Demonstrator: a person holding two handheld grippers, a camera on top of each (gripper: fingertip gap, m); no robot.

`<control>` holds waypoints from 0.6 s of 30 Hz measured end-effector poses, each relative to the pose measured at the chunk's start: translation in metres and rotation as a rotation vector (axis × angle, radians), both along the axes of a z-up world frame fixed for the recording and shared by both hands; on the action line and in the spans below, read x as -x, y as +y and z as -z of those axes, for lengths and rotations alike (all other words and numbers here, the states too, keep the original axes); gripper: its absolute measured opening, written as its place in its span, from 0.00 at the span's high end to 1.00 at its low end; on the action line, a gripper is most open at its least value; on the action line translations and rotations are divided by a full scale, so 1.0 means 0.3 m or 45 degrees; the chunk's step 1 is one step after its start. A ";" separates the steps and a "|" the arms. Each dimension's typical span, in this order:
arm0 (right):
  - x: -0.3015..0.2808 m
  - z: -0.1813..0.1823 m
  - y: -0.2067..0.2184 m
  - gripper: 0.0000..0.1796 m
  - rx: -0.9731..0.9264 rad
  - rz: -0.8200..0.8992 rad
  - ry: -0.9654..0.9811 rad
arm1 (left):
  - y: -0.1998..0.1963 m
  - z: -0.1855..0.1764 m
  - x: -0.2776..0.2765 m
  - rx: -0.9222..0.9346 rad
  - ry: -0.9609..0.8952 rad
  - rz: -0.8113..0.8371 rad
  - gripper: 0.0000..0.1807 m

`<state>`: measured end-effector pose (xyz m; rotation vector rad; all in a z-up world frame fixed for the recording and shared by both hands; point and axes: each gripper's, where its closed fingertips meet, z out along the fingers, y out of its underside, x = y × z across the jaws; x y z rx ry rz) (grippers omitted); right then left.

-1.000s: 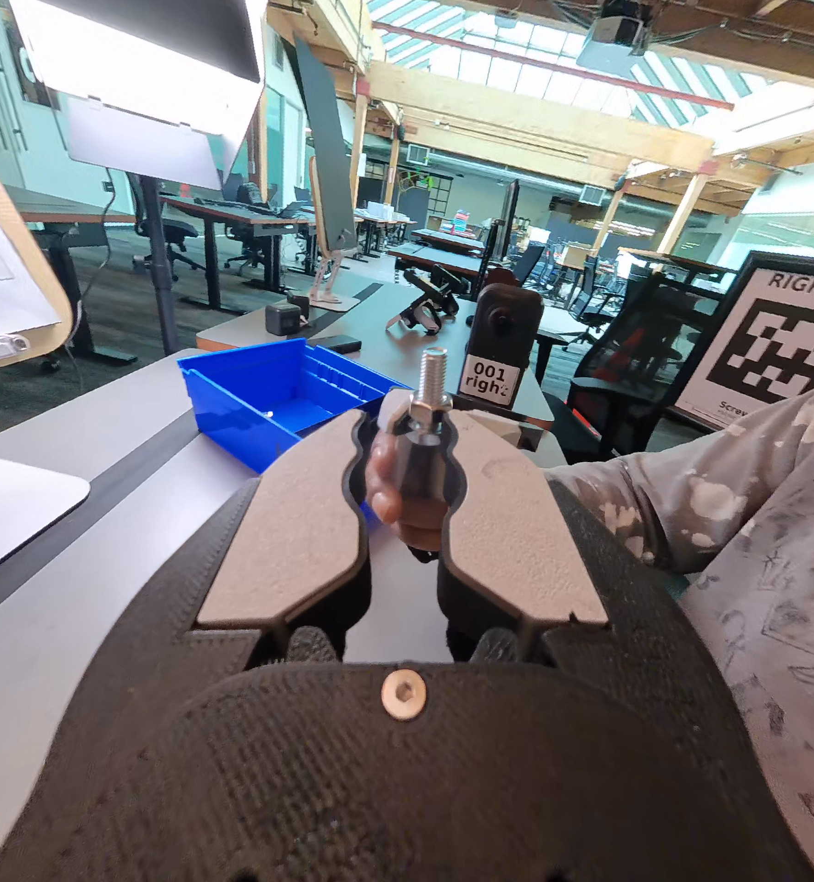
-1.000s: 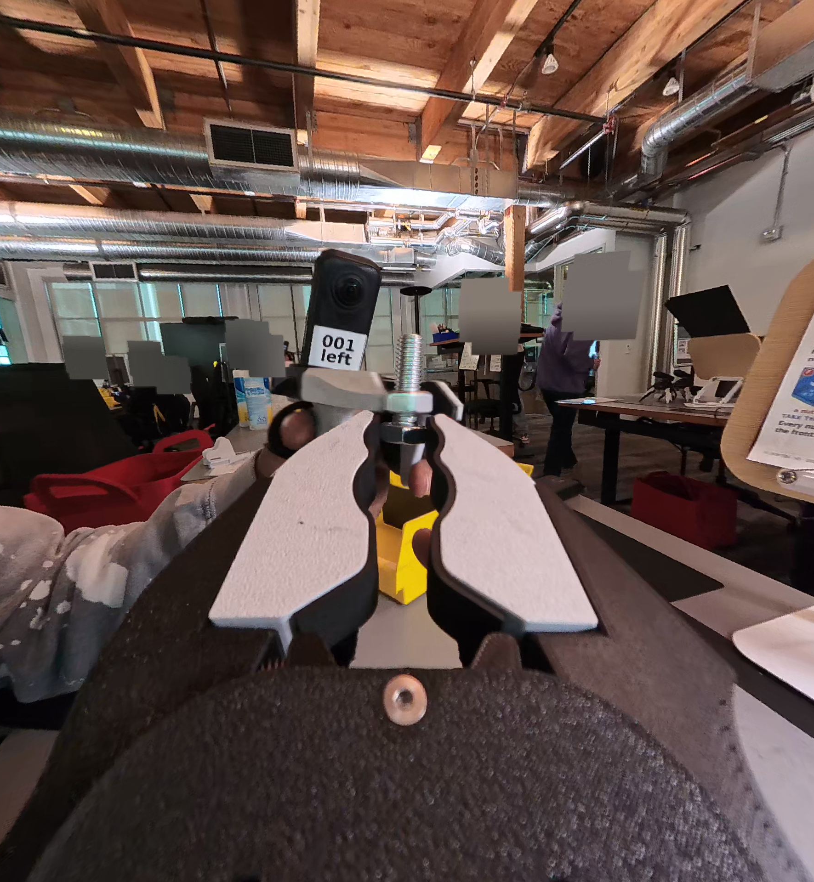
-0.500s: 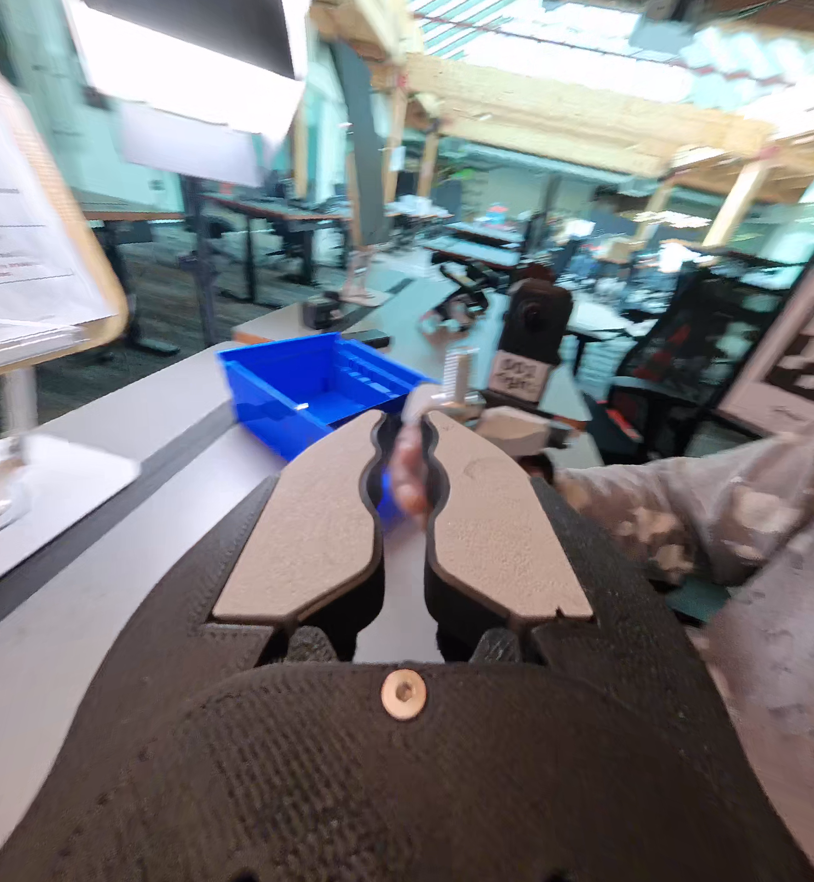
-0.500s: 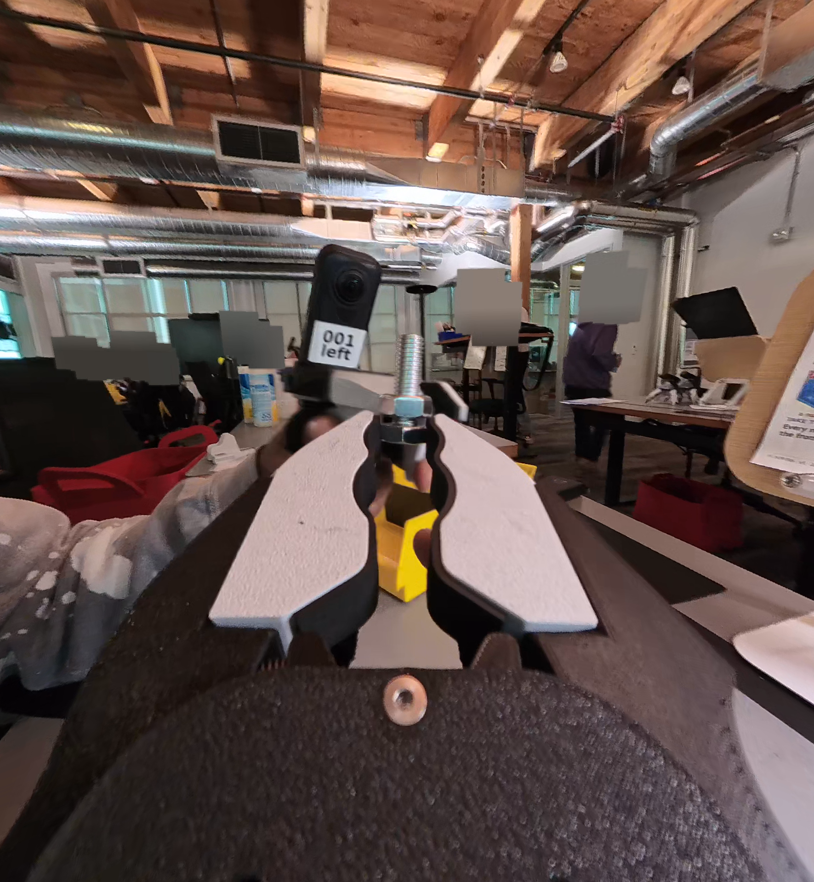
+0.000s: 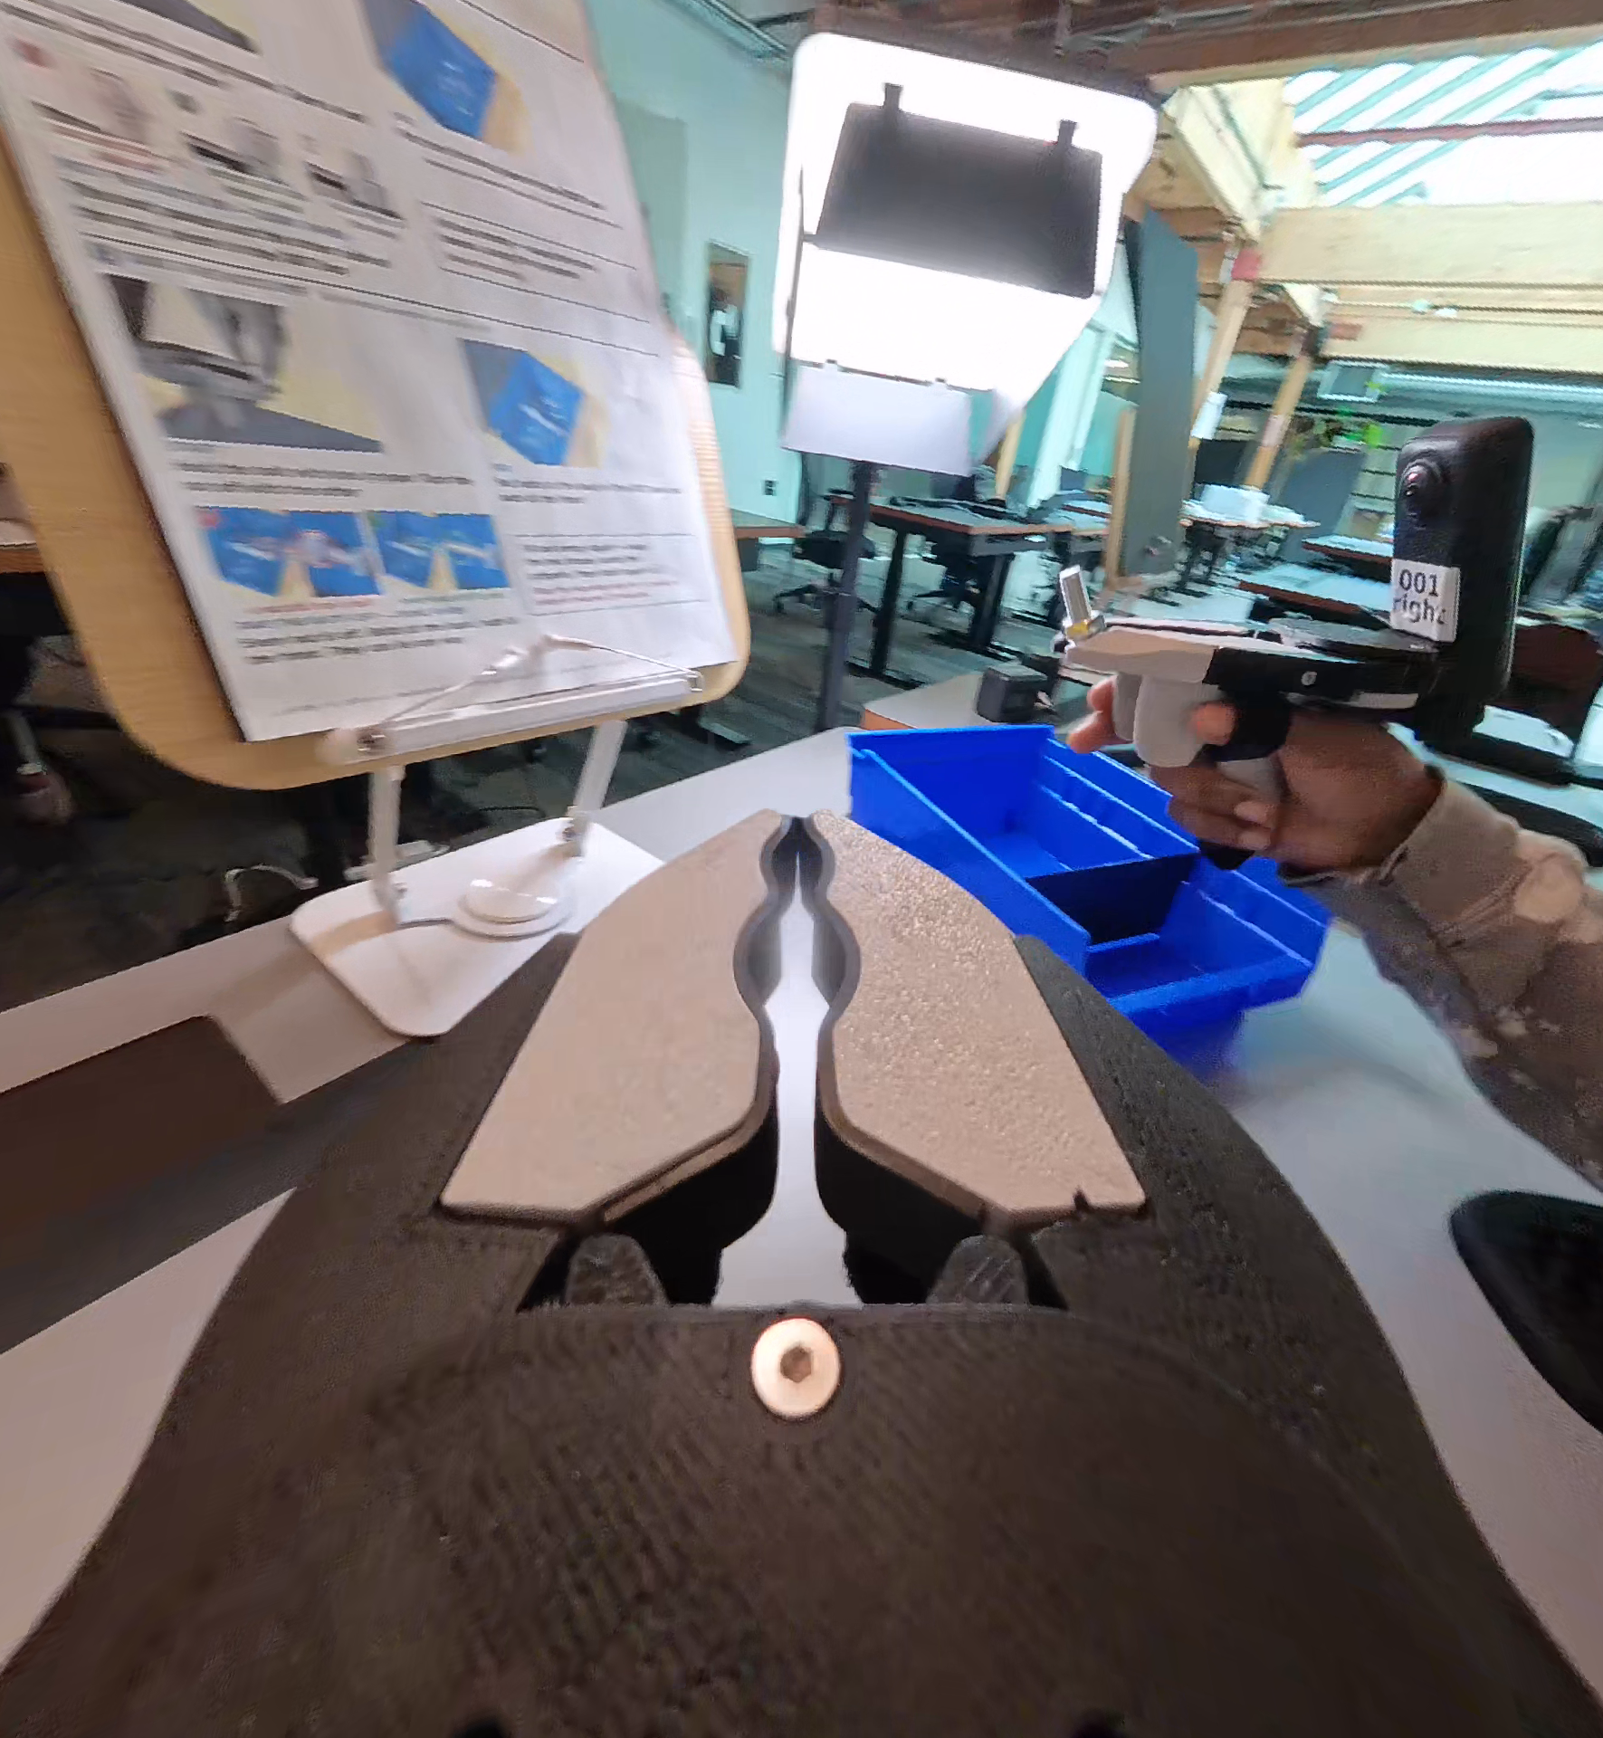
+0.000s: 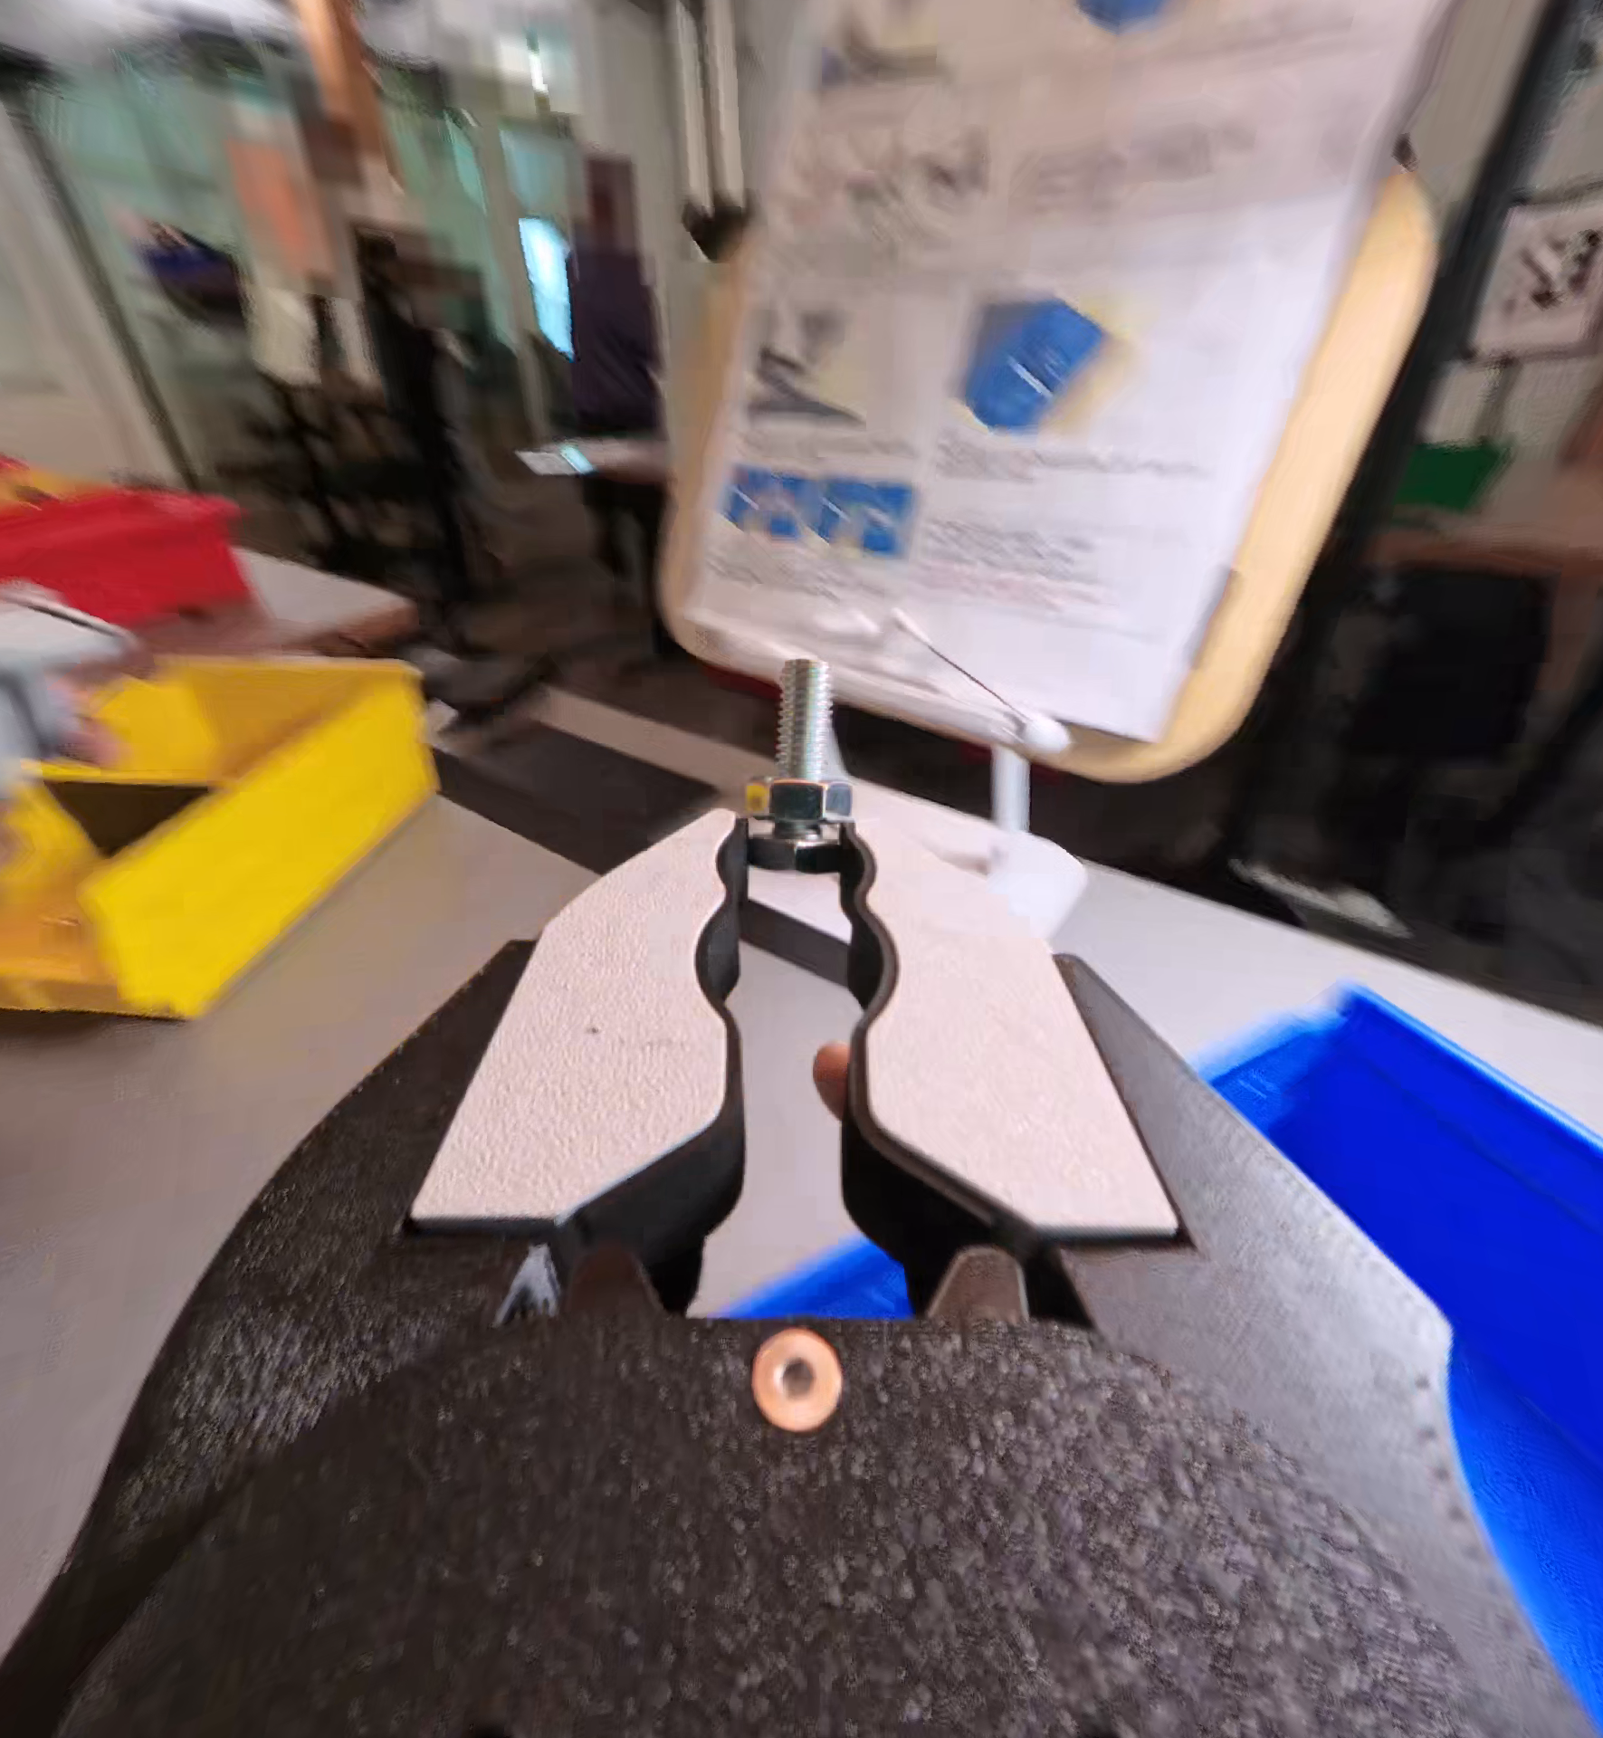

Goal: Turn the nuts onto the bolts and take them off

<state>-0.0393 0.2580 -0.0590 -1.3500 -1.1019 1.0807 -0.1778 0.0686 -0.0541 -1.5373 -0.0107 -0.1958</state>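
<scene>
Here the right gripper (image 6: 795, 837) has its fingers (image 6: 609, 1025) clenched on the head of a bolt (image 6: 802, 724), which stands upright at their tips with a nut (image 6: 799, 799) threaded low on the shank, just above the fingertips. The left gripper (image 5: 795, 832) has its fingers (image 5: 647, 1025) pressed together, tips touching, with nothing between them. In the left wrist view, the right gripper sits far right, held by a hand (image 5: 1286, 781) over a blue bin (image 5: 957, 828) on the grey surface (image 5: 1343, 1129). A yellow bin (image 6: 242, 818) lies far left in the right wrist view. A paper stand (image 5: 459, 903) is behind; the background is blurred.
</scene>
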 end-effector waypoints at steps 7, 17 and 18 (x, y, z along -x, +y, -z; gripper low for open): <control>-0.179 0.441 0.605 0.90 0.220 0.578 -0.929 | -0.060 -0.020 0.143 -0.029 -0.022 -0.193 1.00; -0.287 0.747 0.747 0.90 0.423 0.795 -1.354 | -0.142 -0.074 0.232 -0.095 -0.032 -0.280 1.00; -0.295 0.763 0.747 0.89 0.438 0.797 -1.387 | -0.144 -0.073 0.239 -0.095 -0.036 -0.283 1.00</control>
